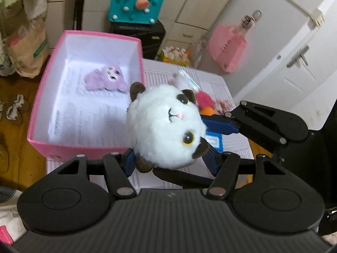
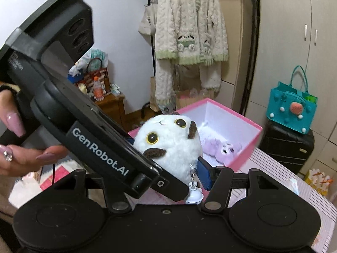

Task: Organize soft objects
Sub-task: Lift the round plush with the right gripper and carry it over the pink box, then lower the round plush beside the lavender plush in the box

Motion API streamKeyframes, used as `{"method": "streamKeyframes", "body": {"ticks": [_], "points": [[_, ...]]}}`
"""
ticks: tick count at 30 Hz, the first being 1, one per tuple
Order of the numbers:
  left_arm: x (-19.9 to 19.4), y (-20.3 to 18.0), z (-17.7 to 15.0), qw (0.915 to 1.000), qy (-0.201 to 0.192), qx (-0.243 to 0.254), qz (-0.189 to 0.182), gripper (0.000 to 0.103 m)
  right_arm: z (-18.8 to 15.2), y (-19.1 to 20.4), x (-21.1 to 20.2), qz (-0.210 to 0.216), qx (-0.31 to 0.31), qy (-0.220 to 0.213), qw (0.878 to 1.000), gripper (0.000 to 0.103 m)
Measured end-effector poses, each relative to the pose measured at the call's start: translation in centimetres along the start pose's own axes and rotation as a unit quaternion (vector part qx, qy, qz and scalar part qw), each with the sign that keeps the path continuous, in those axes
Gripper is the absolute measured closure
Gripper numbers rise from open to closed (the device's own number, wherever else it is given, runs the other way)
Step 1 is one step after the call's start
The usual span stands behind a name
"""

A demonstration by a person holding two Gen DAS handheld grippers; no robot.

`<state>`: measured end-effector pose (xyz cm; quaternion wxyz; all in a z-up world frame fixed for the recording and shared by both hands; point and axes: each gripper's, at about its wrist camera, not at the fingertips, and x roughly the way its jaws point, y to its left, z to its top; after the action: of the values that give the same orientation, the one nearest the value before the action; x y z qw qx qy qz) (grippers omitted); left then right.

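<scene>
The white plush cat (image 1: 166, 124) is up in the air, just in front of the pink box (image 1: 42, 109). It is round and fluffy, with big yellow eyes, a tiny pink nose and brown ears. A small white charm (image 2: 194, 196) hangs from it on a little clip.

Both grippers hold the cat together. The left gripper (image 1: 170, 160) squeezes it from below, with one blue finger (image 1: 129, 164) on each side of its fluffy body. The right gripper (image 2: 168, 164) pinches it too. One of its blue fingers (image 2: 203, 174) presses the cat's side nearest the pink box. The other finger is hidden behind the big black body of the left gripper, which crosses the right wrist view. A hand (image 2: 23, 156) with long pink nails holds that black body.

The pink box is open at the top and white inside. A purple plush toy (image 1: 105, 79) lies in it, close to the far wall. The box sits on a table with a striped pink cloth (image 1: 221, 88). Past the cat, beside the box, a red and orange fluffy toy (image 1: 205, 103) lies on the cloth.

Behind the pink box a teal bag (image 1: 135, 5) sits on a black suitcase (image 1: 147, 35).
</scene>
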<state>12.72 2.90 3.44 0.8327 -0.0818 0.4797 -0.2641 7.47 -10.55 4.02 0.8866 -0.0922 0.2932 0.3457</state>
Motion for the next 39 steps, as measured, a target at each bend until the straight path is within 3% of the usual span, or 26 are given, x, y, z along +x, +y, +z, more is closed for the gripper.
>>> {"method": "streamKeyframes", "body": {"ticks": [13,20,28,35,39], "points": [[3.4,6.6,7.0,0.9979,-0.025,-0.052,0.03,0.042,3.4,-6.5,8.9,0.045,0.064,-0.005,0.997,0.04],[9.8,10.9,9.1,0.9937,0.026,-0.107,0.023,0.042,2.3,-9.6,14.7,0.065,0.083,0.046,0.993,0.04],[13.8,13.4,9.0,0.9864,0.073,-0.147,0.001,0.042,2.1,-10.3,17.6,0.067,0.034,0.113,0.991,0.04],[16.0,14.7,9.1,0.9813,0.088,-0.171,0.003,0.044,2.2,-10.0,19.6,0.041,-0.021,0.147,0.988,0.041],[15.3,15.0,9.0,0.9846,0.08,-0.156,0.007,0.044,2.0,-8.9,20.0,0.026,-0.073,0.17,0.982,0.042]]}}
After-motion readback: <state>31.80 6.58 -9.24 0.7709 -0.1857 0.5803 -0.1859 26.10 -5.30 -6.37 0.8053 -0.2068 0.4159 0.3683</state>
